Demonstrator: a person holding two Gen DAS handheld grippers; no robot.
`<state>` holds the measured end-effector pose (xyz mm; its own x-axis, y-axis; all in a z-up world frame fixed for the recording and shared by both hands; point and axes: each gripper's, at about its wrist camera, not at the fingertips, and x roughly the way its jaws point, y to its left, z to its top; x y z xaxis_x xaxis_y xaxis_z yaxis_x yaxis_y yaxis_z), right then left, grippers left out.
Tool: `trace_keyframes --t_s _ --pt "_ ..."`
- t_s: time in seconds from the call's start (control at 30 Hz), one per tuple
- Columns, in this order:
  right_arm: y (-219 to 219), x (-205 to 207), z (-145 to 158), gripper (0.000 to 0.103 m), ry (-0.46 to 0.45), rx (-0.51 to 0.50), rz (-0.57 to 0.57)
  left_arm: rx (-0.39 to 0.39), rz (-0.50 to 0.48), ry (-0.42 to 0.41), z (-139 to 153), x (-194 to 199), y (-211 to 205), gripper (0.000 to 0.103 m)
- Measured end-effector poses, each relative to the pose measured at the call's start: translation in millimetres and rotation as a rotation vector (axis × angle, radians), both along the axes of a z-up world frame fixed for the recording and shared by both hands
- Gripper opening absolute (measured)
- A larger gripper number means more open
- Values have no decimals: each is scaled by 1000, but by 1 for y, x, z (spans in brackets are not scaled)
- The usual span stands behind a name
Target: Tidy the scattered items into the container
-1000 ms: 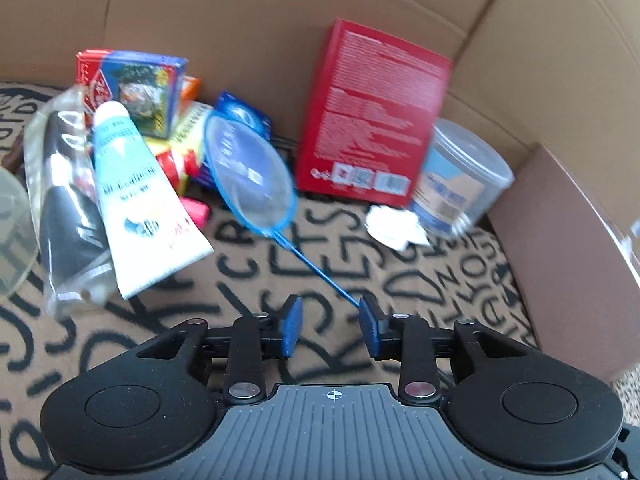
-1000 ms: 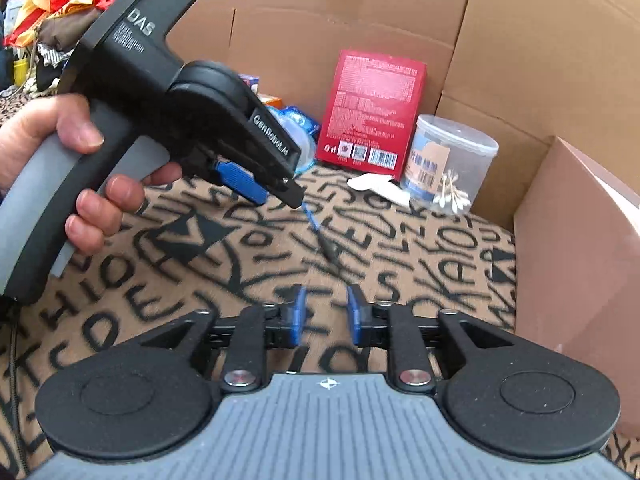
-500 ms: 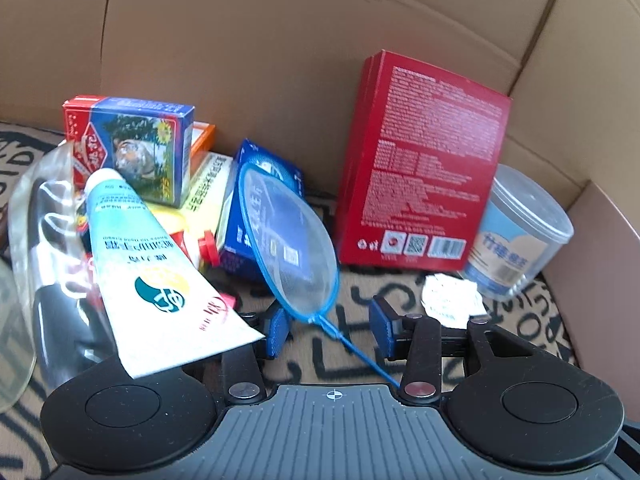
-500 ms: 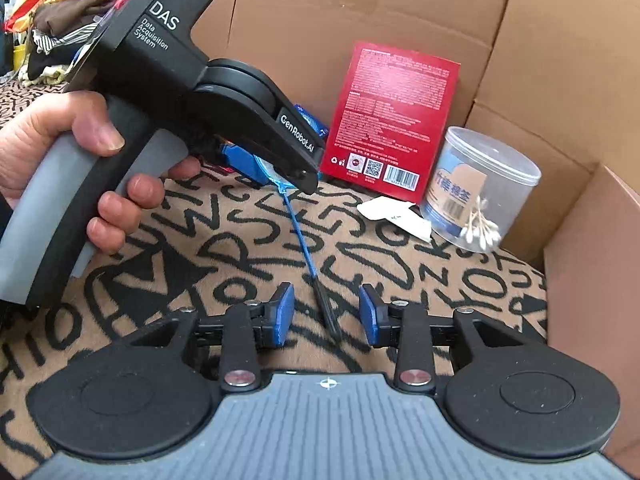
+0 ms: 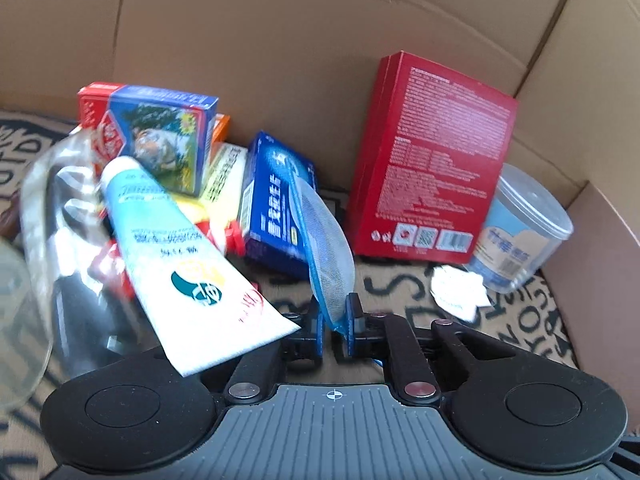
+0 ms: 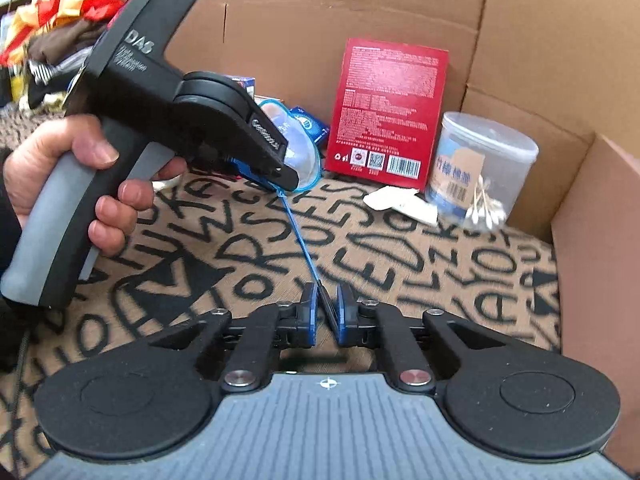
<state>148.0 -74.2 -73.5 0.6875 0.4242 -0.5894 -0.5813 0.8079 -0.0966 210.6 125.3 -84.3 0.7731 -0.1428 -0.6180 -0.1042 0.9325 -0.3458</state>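
A small blue net (image 5: 324, 248) with a thin blue handle (image 6: 302, 244) lies among the scattered items on the patterned cloth. My left gripper (image 5: 335, 326) is shut on the base of the net's hoop; in the right wrist view it (image 6: 276, 168) shows at upper left, held by a hand. My right gripper (image 6: 325, 310) has its jaws narrowly apart around the handle's dark end; contact is unclear. A red box (image 5: 432, 160), a clear cotton swab tub (image 5: 520, 232), a white tube (image 5: 176, 256) and small boxes (image 5: 156, 136) sit near the cardboard wall.
Cardboard walls (image 5: 280, 60) rise behind and a brown flap (image 6: 600, 260) stands at right. A crumpled white paper (image 6: 404, 200) lies by the tub. A clear plastic bag (image 5: 68, 240) with a dark item lies at left. Colourful clutter (image 6: 52, 12) lies beyond the box.
My left gripper moved forward along the handle and closed on the net's hoop base. My right gripper moved up to the handle's end and narrowed around it.
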Motion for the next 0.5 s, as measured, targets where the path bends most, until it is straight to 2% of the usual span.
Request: trace_keyframes --t_s 0.27,0.5 --pt "-25 -40 4 10 49 82 0 -22 -1 -33 19 -55 -17 0" --pt "-40 -67 11 8 42 120 -7 16 -37 -60 41 -79 -39 0"
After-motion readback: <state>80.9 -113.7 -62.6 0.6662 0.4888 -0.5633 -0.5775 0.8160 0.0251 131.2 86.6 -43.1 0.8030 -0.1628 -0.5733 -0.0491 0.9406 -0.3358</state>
